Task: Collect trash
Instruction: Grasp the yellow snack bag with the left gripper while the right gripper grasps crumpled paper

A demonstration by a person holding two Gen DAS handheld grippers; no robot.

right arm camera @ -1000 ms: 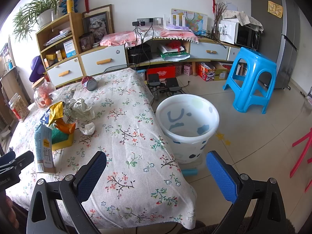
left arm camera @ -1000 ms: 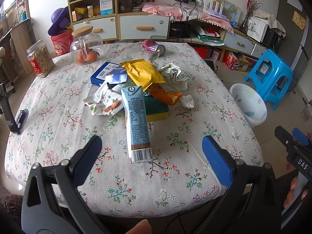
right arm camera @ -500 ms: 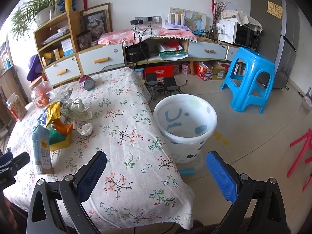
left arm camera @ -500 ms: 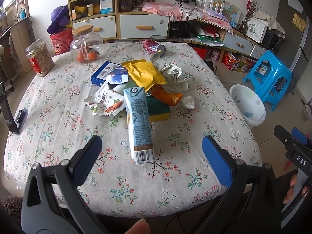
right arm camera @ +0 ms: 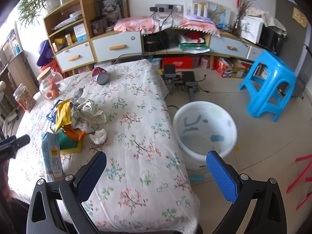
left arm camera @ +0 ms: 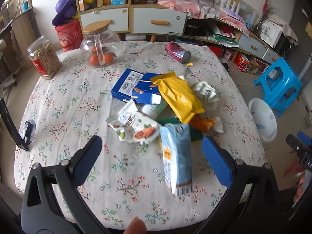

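A pile of trash lies mid-table: a light blue carton (left arm camera: 176, 156) nearest me, a white snack bag (left arm camera: 134, 126), a yellow wrapper (left arm camera: 177, 95), a blue box (left arm camera: 132, 87), crumpled paper (left arm camera: 206, 91) and a red can (left arm camera: 177, 51) farther back. My left gripper (left arm camera: 152, 161) is open and empty, just above the carton's near end. My right gripper (right arm camera: 156, 173) is open and empty over the table's right edge. The carton (right arm camera: 51, 154) and pile also show in the right wrist view. A white bin (right arm camera: 204, 130) stands on the floor beside the table.
A glass jar of oranges (left arm camera: 99, 46) and a jar of snacks (left arm camera: 44, 58) stand at the table's back left. A black phone stand (left arm camera: 25, 134) sits at the left edge. A blue stool (right arm camera: 269, 83) stands beyond the bin. Shelves and drawers line the wall.
My left gripper has moved forward and down over the table toward the carton, which now sits between its fingers' span. My right gripper has shifted only slightly.
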